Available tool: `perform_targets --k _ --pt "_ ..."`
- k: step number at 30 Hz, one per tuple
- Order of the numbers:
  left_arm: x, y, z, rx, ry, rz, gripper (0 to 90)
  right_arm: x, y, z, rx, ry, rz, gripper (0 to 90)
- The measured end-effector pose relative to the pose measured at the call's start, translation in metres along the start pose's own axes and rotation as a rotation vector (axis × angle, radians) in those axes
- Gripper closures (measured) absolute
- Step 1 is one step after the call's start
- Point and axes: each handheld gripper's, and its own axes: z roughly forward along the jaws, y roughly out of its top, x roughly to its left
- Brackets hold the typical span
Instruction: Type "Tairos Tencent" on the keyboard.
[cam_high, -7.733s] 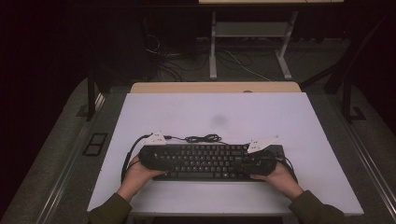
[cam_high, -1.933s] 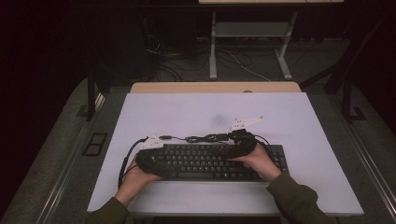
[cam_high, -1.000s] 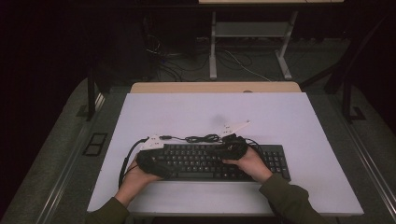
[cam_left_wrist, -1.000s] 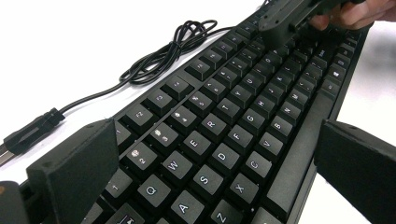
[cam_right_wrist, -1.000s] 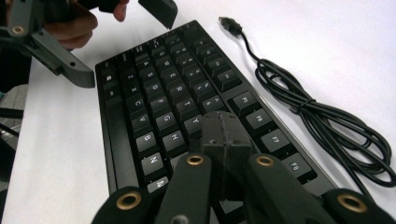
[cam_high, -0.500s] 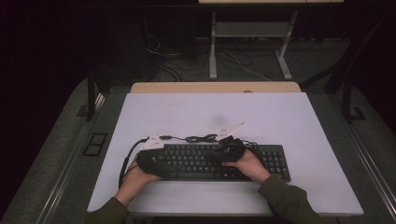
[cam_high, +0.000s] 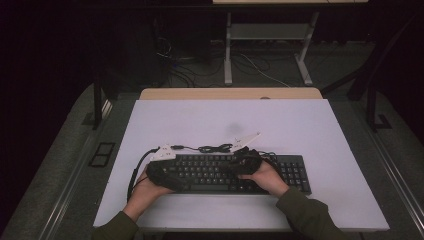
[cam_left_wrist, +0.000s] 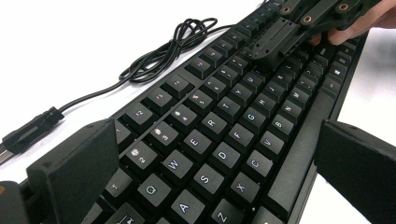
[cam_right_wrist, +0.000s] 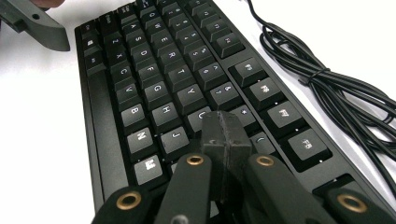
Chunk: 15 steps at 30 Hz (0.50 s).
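A black keyboard (cam_high: 295, 172) lies across the near part of the white table (cam_high: 225, 120). My right gripper (cam_high: 247, 161) is shut, and its closed tips (cam_right_wrist: 223, 128) rest on the keys near J and K, at about the middle of the keyboard (cam_right_wrist: 154, 60). The left gripper view shows the right gripper (cam_left_wrist: 275, 39) farther along the key rows. My left gripper (cam_high: 175, 176) stays at the keyboard's left end, its jaws wide open, one over the number row and one off the front edge (cam_left_wrist: 210, 154). The keyboard's cable (cam_high: 215, 148) lies bundled just behind it.
The cable's USB plug (cam_left_wrist: 28, 133) lies on the table behind the left end of the keyboard. A wooden strip (cam_high: 230, 93) edges the far side of the table. Beyond it are a desk frame (cam_high: 270, 45) and loose floor cables (cam_high: 260, 65).
My right gripper has moved left along the keyboard, from its right end to the middle keys, and stayed shut. The left gripper and the keyboard have not moved.
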Motion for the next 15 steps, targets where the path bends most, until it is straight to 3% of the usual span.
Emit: perform_targets --k 15 --pt "-0.0001 0.0002 -0.0003 0.001 0.000 0.004 0.0 -0.0007 0.0017 -0.0043 -0.020 -0.001 0.003 89.3"
